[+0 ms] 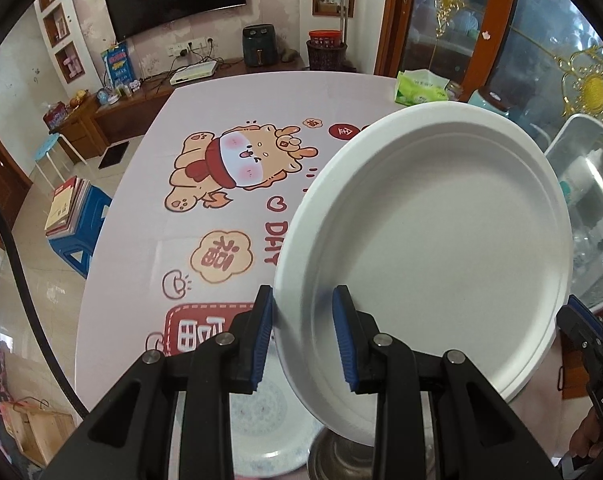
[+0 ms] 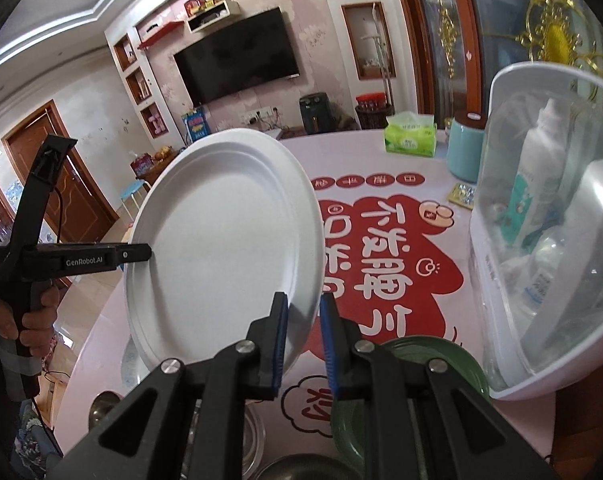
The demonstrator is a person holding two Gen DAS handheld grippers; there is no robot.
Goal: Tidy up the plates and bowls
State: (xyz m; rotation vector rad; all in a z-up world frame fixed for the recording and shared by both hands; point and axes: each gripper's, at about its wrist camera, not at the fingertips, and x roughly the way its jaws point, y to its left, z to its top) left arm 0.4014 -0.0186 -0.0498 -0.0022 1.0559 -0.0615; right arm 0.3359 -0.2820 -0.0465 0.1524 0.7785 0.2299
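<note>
White plate [image 1: 433, 240] tilted above the tabletop [image 1: 221, 128], left gripper [image 1: 303, 336] clamping its near-left rim, right gripper [image 2: 303, 340] clamping the opposite rim, green bowl [image 2: 433, 364] below

Plate held up over the table, 1 gripper on each side

The plate [image 1: 425, 248] hangs tilted above the table [image 1: 149, 240], the left gripper [image 1: 303, 340] and right gripper [image 2: 303, 344] clamping opposite rims; 2 dishes [image 1: 261, 432] and bowls [image 2: 405, 364] lie beneath, tissue box [image 2: 410, 136] behind.
</note>
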